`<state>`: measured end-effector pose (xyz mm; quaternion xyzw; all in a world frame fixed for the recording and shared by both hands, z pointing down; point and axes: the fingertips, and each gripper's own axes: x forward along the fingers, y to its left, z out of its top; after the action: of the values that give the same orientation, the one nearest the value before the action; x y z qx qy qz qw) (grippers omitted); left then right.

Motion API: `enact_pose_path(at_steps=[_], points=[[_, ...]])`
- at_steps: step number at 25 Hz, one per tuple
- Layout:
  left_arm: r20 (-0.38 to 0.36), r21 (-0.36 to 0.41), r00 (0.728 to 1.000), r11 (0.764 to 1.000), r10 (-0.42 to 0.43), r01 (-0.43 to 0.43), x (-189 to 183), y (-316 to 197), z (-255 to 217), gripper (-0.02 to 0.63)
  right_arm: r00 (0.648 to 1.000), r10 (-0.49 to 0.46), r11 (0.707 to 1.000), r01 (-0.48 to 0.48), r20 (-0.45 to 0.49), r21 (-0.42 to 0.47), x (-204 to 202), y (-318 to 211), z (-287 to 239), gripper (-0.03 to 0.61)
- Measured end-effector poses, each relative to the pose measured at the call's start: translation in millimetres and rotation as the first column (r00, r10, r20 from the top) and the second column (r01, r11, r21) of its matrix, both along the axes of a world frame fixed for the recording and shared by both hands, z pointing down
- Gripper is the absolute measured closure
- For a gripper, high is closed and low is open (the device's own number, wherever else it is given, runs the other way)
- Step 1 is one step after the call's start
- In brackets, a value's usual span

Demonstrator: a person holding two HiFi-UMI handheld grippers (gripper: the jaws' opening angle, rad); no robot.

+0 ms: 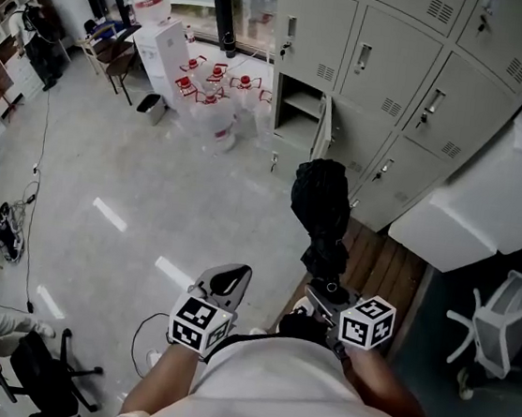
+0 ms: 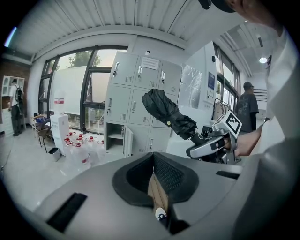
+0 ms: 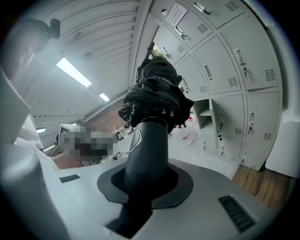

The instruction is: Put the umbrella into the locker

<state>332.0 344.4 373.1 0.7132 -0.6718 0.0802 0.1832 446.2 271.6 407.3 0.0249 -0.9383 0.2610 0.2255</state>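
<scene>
Umbrella [image 1: 322,210], folded, at centre frame, its handle pinched in our right tool [image 1: 324,294], still outside the open locker [image 1: 299,113] above it. Our left tool [image 1: 231,275] is pressed together, empty. We judge insertion remains.

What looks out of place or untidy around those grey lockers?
One locker door hangs open while its neighbours are shut. Beside it, red-capped water bottles crowd the floor. The folded umbrella is clamped in the right gripper, not yet stowed. Nothing looks spilled or broken.
</scene>
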Motion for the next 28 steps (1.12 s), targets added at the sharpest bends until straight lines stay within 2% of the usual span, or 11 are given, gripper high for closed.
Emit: enact_pose_path(at_steps=[9,14,19,24,28], points=[[-0.008,-0.043,0.999,0.998,-0.049,0.049,-17.4,27.8,16.7,0.598,0.999,0.009,0.999,-0.01,-0.033,-0.031,-6.3,5.3,13.2,0.489],[0.002,-0.057,0.998,0.996,-0.07,0.07,-34.2,25.0,25.8,0.598,0.999,0.005,1.0,-0.007,-0.042,-0.028,-18.7,-7.1,24.2,0.488],[0.011,-0.046,0.995,0.994,-0.101,0.101,-60.5,3.4,34.9,0.598,1.0,0.005,1.0,-0.005,-0.028,-0.022,-41.4,-31.3,36.1,0.489],[0.044,-0.075,0.997,0.995,-0.063,0.066,-80.0,-29.2,57.9,0.598,0.999,0.01,1.0,-0.01,-0.037,-0.003,-66.7,-70.7,56.7,0.489],[0.033,-0.088,0.998,0.995,-0.049,0.052,-115.3,-78.3,86.3,0.598,0.999,0.014,1.0,-0.014,-0.031,0.012,-99.9,-112.5,80.9,0.489]])
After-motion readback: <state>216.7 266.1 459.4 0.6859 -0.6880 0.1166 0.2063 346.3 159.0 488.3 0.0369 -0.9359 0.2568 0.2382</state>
